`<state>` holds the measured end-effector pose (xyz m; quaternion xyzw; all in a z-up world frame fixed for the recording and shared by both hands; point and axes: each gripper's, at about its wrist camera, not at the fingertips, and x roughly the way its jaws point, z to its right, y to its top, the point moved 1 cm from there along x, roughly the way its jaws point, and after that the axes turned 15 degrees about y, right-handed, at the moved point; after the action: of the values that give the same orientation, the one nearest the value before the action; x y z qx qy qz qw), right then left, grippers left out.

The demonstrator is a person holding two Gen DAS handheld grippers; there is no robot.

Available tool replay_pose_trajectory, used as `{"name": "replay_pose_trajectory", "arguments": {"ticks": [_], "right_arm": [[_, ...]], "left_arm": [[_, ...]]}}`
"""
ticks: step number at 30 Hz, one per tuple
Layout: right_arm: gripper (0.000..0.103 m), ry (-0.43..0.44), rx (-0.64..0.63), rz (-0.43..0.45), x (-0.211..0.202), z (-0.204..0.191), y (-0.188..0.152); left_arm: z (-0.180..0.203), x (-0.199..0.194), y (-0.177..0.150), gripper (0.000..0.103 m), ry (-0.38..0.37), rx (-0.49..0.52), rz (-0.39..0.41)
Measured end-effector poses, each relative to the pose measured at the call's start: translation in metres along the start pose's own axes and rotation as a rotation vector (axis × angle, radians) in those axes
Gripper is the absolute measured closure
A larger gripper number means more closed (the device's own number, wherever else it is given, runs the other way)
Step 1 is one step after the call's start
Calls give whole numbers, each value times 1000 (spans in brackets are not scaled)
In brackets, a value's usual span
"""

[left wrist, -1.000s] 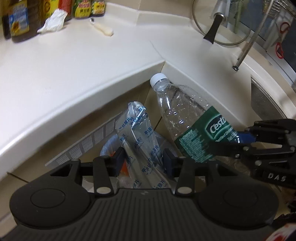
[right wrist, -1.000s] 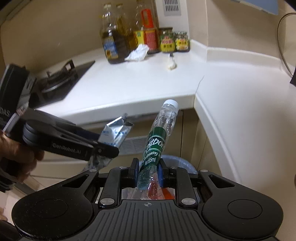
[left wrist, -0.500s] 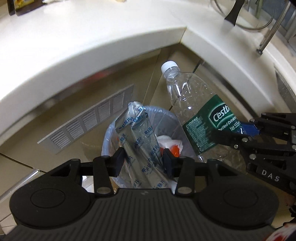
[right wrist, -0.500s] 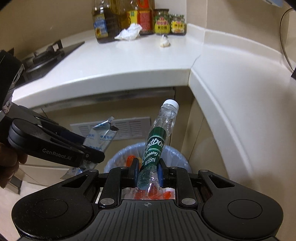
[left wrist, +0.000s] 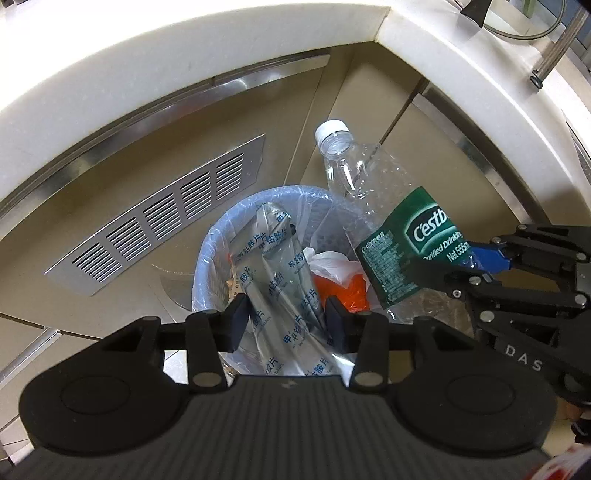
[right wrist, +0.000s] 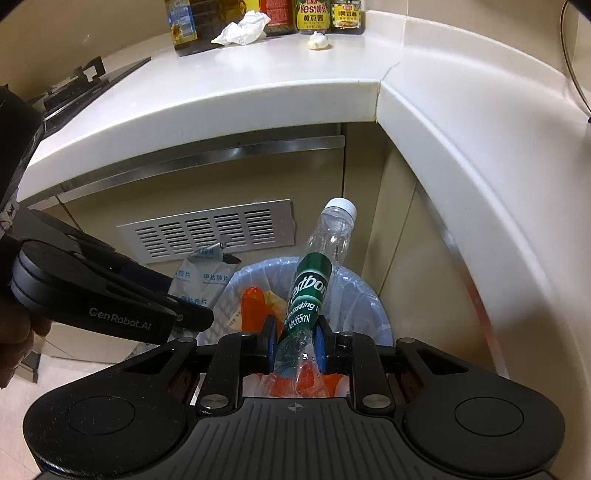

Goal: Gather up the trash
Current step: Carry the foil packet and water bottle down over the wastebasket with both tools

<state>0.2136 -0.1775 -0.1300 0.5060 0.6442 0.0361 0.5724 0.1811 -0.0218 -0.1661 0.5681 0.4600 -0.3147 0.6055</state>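
Observation:
A silver foil pill packet (left wrist: 280,280) with blue print is clamped in my left gripper (left wrist: 286,319), which hangs straight over the trash bin (left wrist: 210,240). The packet (right wrist: 201,280) also shows in the right wrist view, sticking out past the left gripper's fingers (right wrist: 155,291). My right gripper (right wrist: 295,347) is shut on the crushed base of an empty clear water bottle (right wrist: 317,273) with a green label and white cap. The bottle (left wrist: 384,236) tilts up over the bin's right rim. The bin (right wrist: 365,295) has a clear liner and holds orange and white waste.
A white L-shaped counter edge (right wrist: 229,107) overhangs the beige cabinet fronts with a metal vent grille (right wrist: 210,232) behind the bin. On the counter stand sauce jars and oil bottles (right wrist: 314,14), a crumpled tissue (right wrist: 240,31) and a garlic bulb (right wrist: 318,40). A gas hob (right wrist: 77,83) sits at left.
Both grippers have come down from counter height to just above the bin, still gripping the packet and the bottle. The bin now fills the middle of both views.

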Motion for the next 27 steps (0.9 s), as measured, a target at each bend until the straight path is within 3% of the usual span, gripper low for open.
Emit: {"name": "replay_pose_trajectory", "arguments": {"ticks": [16,27], "right_arm": [[82,-18,2,6,20,9,-3],[82,-15,14,-81,48,16,-13]], "left_arm": [[3,-1,2,62,8,6,-18],[8,7,9,62,16,17,-54]]}}
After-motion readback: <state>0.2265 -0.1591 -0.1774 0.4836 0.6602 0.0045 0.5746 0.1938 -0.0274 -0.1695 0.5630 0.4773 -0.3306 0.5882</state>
